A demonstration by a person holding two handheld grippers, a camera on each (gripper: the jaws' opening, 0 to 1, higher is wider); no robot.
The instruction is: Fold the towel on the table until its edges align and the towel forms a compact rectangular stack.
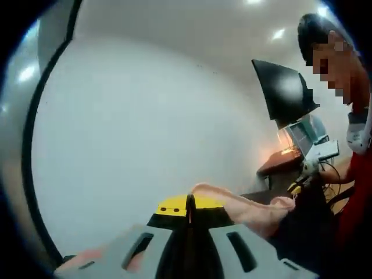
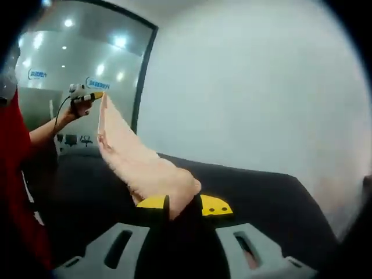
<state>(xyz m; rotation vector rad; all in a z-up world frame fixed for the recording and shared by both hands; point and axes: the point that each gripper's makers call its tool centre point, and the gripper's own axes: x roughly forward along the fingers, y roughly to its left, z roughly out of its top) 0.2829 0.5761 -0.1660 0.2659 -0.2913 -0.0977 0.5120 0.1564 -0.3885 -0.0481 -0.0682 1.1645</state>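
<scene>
In the left gripper view: the left gripper (image 1: 190, 210) points up toward a white wall (image 1: 145, 128), its yellow-tipped jaws pressed together with only a thin seam between them. The towel (image 1: 250, 208), pale pink, runs off from the jaw tips to the right and down toward a dark surface; a pinch on its edge looks likely, though the cloth between the tips is hard to make out. A dark monitor (image 1: 285, 93) and a person in a red top (image 1: 354, 192) sit at the right edge.

In the right gripper view: the right gripper (image 2: 183, 204) has its yellow tips closed on a corner of the towel (image 2: 145, 165), cloth bunched between them. From there the towel stretches up and left, lifted above the black table (image 2: 250, 192), to the left gripper (image 2: 96, 95) held high in a hand (image 2: 72, 110) in front of a glass partition (image 2: 70, 64). The towel hangs in the air between the two grippers, taut along its top edge, sagging below.

Risks, as I judge them:
- Either corner could slip out if the grippers pull further apart; the hold looks shallow.
- Uneven heights could lay the cloth down skewed, so the edges would not align.
- Slack in the hanging middle could wrinkle or double under when lowered.
</scene>
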